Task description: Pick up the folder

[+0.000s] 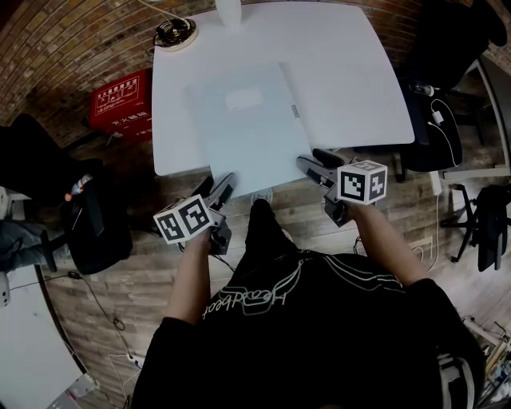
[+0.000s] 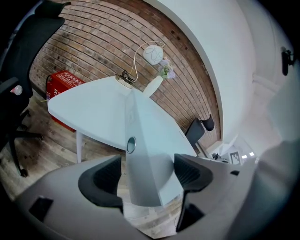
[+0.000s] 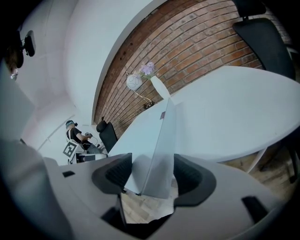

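A pale blue folder point(image 1: 251, 128) lies flat on the white table point(image 1: 351, 72), its near edge reaching past the table's front edge. My left gripper point(image 1: 217, 192) is at the folder's near left corner and my right gripper point(image 1: 316, 163) at its near right corner. In the left gripper view the folder's corner point(image 2: 145, 140) sits between the wide-set jaws of the gripper point(image 2: 145, 177), with a gap at the pads. The right gripper view shows the same: the folder point(image 3: 159, 150) stands edge-on between the spread jaws of the gripper point(image 3: 150, 177). Neither grips it.
At the table's far edge stand a white vase point(image 1: 229, 12) and a lamp base with coiled cable point(image 1: 174, 33). A red box point(image 1: 120, 100) sits on the floor to the left. Black office chairs stand at the right point(image 1: 435, 128) and left point(image 1: 88, 224).
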Demonstrator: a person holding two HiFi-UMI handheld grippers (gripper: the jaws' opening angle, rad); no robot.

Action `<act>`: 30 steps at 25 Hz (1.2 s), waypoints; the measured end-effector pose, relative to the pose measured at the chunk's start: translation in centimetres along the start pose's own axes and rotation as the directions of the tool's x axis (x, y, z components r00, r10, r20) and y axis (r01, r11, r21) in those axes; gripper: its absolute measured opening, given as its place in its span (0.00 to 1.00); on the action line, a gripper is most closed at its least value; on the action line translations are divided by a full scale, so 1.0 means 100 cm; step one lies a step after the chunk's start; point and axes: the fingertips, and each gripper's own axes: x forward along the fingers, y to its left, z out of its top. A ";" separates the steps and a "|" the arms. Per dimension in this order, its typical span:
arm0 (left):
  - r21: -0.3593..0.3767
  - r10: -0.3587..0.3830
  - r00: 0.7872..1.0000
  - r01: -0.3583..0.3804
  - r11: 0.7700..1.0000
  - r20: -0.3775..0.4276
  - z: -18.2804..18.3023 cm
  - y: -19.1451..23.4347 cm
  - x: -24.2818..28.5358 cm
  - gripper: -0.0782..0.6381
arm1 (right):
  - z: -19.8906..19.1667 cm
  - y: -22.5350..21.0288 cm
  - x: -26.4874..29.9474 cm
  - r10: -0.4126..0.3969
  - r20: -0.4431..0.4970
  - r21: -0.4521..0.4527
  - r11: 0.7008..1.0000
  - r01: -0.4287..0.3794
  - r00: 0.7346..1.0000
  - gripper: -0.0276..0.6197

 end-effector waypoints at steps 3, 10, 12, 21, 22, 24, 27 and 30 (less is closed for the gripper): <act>-0.061 -0.044 0.999 0.044 0.997 -0.006 -0.002 0.000 0.002 0.58 | 0.000 -0.002 0.001 0.022 -0.004 0.042 0.999 -0.021 1.000 0.44; -0.165 -0.144 0.989 0.136 0.977 -0.035 -0.008 0.000 0.011 0.59 | -0.004 0.001 0.008 0.130 -0.005 0.231 0.965 -0.125 0.991 0.44; -0.157 -0.138 0.990 0.130 0.979 -0.041 -0.008 0.000 0.011 0.59 | -0.005 0.001 0.008 0.137 -0.012 0.230 0.964 -0.130 0.991 0.44; -0.107 -0.114 0.993 0.113 0.988 -0.003 -0.005 -0.006 0.006 0.58 | -0.005 0.007 0.003 0.103 -0.022 0.136 0.986 -0.099 0.994 0.43; -0.091 -0.114 0.994 0.113 0.989 0.004 -0.003 -0.008 0.004 0.58 | -0.007 0.009 0.002 0.109 -0.019 0.136 0.985 -0.106 0.994 0.43; -0.050 -0.117 0.993 0.118 0.992 0.022 0.004 -0.014 0.000 0.58 | -0.006 0.015 0.000 0.126 -0.002 0.135 0.983 -0.124 0.992 0.43; 0.015 -0.132 0.990 0.132 0.991 0.058 0.018 -0.029 -0.011 0.58 | 0.009 0.025 -0.011 0.117 0.045 0.068 0.990 -0.120 0.992 0.43; 0.081 -0.156 0.982 0.148 0.986 0.106 0.033 -0.052 -0.025 0.58 | 0.028 0.037 -0.029 0.126 0.099 -0.003 0.992 -0.127 0.987 0.43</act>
